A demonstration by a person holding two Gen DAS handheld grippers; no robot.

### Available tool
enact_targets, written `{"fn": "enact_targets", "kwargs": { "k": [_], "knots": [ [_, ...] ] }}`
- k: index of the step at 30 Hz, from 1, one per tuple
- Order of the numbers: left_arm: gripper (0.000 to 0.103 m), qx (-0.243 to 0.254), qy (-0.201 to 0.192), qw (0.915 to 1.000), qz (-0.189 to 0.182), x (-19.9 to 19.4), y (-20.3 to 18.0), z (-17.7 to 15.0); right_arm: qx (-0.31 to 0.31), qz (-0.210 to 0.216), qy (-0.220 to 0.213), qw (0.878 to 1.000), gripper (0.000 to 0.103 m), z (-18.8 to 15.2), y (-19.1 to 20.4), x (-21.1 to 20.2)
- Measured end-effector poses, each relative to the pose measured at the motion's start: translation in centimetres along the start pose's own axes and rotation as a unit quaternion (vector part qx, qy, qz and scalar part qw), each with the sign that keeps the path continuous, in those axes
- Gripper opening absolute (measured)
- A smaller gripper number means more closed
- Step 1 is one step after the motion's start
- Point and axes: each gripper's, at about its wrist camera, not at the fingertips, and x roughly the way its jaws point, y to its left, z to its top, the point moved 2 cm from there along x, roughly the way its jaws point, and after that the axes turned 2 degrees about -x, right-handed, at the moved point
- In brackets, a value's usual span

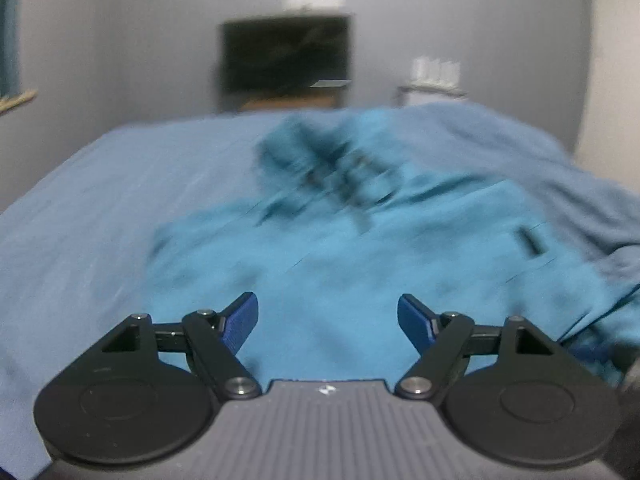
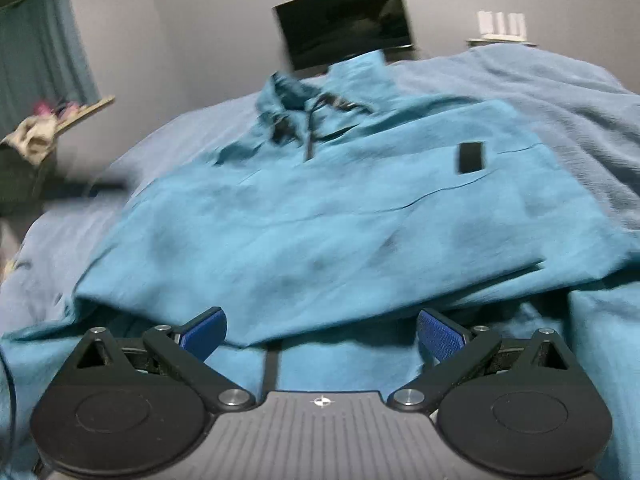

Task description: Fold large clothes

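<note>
A blue-sheeted bed (image 2: 540,92) carries the teal jacket (image 2: 320,220), partly folded, collar toward 12 o'clock. At 6 o'clock the right gripper (image 2: 322,338) and left gripper (image 1: 327,320) hover over it, fingers spread wide, holding nothing.

- Pale grey walls (image 1: 120,40) enclosed a dim room.
- A dark screen (image 2: 346,20) stood at the far wall.
- A teal curtain (image 2: 36,52) hung far left.
- A blue-covered bed (image 1: 100,184) filled the near space.
</note>
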Motion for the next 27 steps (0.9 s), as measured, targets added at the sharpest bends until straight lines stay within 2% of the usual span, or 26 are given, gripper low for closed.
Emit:
{"fn": "enact_targets", "kwargs": {
  "k": [5,9,14,19,21,22,23,24,25,26,27],
  "knots": [
    [0.076,-0.085,0.030,0.9955,0.027,1.4,6.0,-4.1,0.027,-0.033,-0.022,0.999,0.097,0.7,-2.2,0.2],
    [0.076,-0.065,0.026,0.9964,0.048,2.5,7.6,-5.8,0.030,-0.082,-0.046,0.995,0.093,2.2,-4.4,0.2],
    [0.076,-0.062,0.034,0.9967,0.041,3.7,8.8,-6.7,0.056,-0.135,-0.071,0.987,0.091,3.6,-7.7,-0.5],
    [0.076,-0.068,0.035,0.9964,0.037,4.5,9.1,-6.4,0.114,-0.130,-0.029,0.985,0.091,3.4,-10.0,1.5],
    [0.076,-0.069,0.036,0.9963,0.036,4.8,9.0,-6.3,0.147,-0.106,-0.029,0.983,0.087,3.1,-10.6,2.1],
    [0.076,-0.069,0.037,0.9963,0.036,4.8,9.1,-6.3,0.159,-0.091,-0.031,0.983,0.073,2.9,-10.8,2.2],
    [0.076,-0.069,0.037,0.9963,0.035,4.8,9.1,-6.2,0.173,-0.064,-0.033,0.982,0.053,3.0,-10.8,2.4],
    [0.076,-0.070,0.037,0.9962,0.036,4.7,9.1,-6.2,0.180,-0.054,-0.032,0.982,0.048,3.3,-10.8,2.7],
    [0.076,-0.071,0.037,0.9962,0.035,4.7,9.1,-6.2,0.175,-0.061,-0.033,0.982,0.038,3.5,-10.5,2.5],
    [0.076,-0.072,0.037,0.9961,0.035,4.7,9.2,-6.2,0.161,-0.069,-0.039,0.984,0.022,4.0,-10.1,2.4],
    [0.076,-0.073,0.036,0.9960,0.035,4.6,9.2,-6.2,0.143,-0.071,-0.053,0.986,0.014,4.5,-9.7,2.1]
  ]
}}
